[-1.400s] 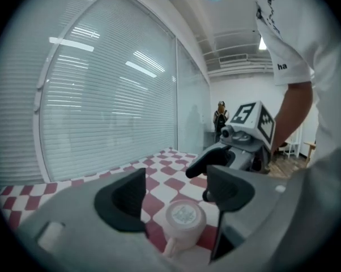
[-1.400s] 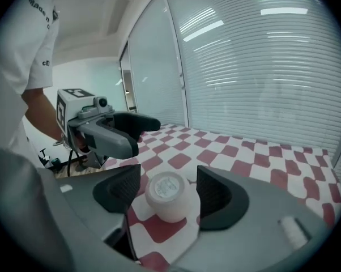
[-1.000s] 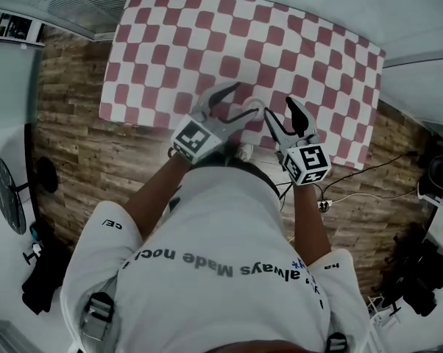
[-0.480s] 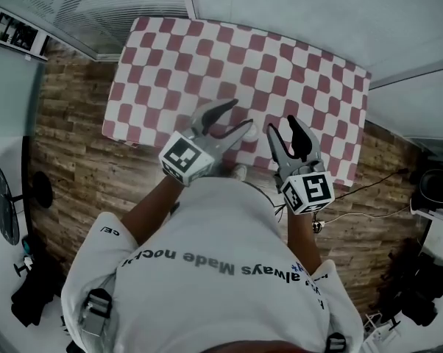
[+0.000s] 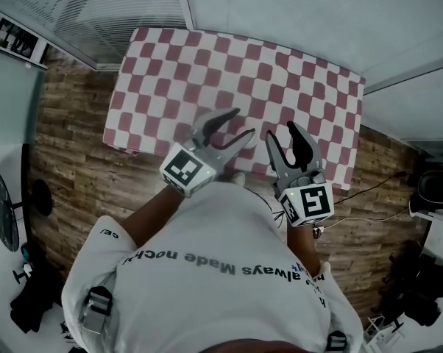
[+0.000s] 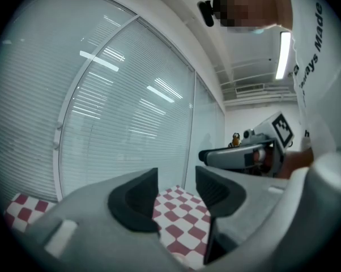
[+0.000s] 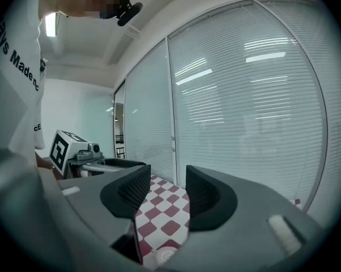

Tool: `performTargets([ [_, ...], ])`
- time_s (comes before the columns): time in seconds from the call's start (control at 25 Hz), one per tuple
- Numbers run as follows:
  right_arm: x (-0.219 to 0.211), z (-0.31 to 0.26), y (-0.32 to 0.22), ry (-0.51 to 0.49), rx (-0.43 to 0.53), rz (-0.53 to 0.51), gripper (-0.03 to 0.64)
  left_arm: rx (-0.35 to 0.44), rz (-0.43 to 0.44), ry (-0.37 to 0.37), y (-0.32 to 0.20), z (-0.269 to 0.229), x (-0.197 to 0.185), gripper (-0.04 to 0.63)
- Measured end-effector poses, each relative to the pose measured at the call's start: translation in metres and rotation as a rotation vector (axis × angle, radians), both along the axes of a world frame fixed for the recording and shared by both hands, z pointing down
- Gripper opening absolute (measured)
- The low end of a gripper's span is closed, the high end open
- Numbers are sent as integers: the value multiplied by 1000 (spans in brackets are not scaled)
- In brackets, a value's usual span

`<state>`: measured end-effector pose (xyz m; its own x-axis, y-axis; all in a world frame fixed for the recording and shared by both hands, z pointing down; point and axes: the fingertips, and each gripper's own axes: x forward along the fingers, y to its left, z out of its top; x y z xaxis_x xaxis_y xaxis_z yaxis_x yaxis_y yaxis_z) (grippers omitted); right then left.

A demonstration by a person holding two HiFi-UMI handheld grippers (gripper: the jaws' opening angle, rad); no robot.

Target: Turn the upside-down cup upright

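Observation:
A table under a red-and-white checked cloth (image 5: 170, 72) fills the head view's upper middle. My left gripper (image 5: 243, 121) and right gripper (image 5: 280, 129) are held side by side, high above the table's near edge. Both pairs of jaws have just been closing, and each still shows a gap with nothing in it. A small white cup (image 5: 237, 176) peeks out between the grippers and the person's shirt. The right gripper view shows the cup (image 7: 162, 258) as a white round shape low on the cloth, below my right gripper (image 7: 167, 177). I cannot tell which way up it stands. My left gripper (image 6: 176, 177) points level over the cloth.
Slatted window blinds (image 6: 131, 112) stand behind the table's far side. Wooden plank floor (image 5: 67, 160) surrounds the table. Cables (image 5: 369, 215) lie on the floor at the right, and a black fan (image 5: 2, 210) stands at the left.
Both grippers have risen away from the table toward the head camera, and their jaws have narrowed. The cup now sits lower between them, partly hidden.

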<state>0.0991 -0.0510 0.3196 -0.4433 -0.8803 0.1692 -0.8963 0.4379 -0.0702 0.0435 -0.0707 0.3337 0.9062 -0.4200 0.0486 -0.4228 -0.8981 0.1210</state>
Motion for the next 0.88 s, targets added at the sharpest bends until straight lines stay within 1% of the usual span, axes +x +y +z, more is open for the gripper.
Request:
performTargets([
  [0.2,-4,-4,2,19,9,2,196,10,-6,-15,2,-1,1,212],
  [0.4,-3,-4,1,22,12,11,195,25,-13,-13,-2,-5,-1,212],
  [0.64,-1,-1,2,32,9,13,193,-5,-21,-31,-4,6,-7,212],
  [0.88,-1,2,2,34,8,16,190,-1,-31,3,-5,-1,-5,212],
])
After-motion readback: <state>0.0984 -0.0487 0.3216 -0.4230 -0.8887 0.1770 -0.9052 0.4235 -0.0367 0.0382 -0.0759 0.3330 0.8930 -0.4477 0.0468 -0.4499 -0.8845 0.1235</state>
